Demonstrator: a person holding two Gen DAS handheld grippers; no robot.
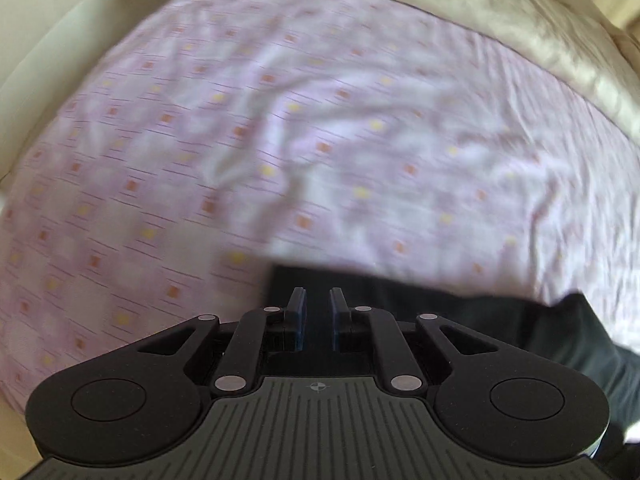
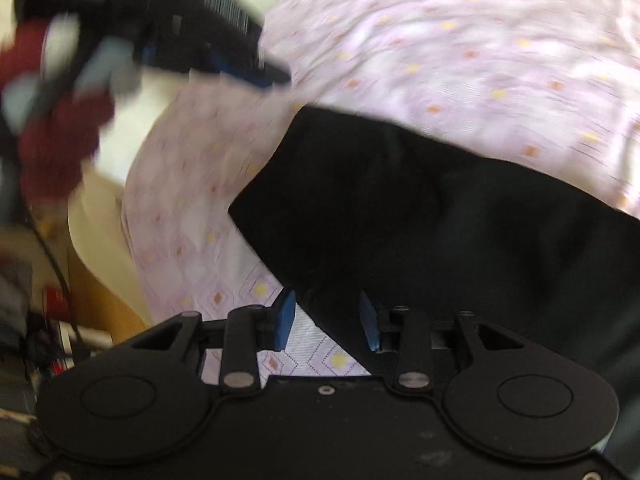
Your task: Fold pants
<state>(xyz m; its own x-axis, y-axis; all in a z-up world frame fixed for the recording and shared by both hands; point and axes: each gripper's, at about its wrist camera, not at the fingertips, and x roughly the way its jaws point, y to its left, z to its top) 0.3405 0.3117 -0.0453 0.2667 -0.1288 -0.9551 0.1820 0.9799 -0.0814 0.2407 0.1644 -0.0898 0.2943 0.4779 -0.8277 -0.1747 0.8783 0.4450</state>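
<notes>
Left view: left gripper [image 1: 318,300] low over the bed [image 1: 280,120], fingers nearly together with a narrow gap – nothing visibly pinched, pants [image 1: 460,300] just ahead and to the right. Right view: right gripper [image 2: 327,318] spread open at the pants' [image 2: 420,208] near edge – no grip. Dark cloth lying flat, seemingly part folded; fold count unclear under blur, more likely left.

A wrinkled pink bedsheet [image 1: 320,128] with small orange and yellow squares covers the bed. A cream blanket [image 1: 500,12] lies bunched along its far edge. A cream wall [image 1: 60,40] stands at the left.
</notes>
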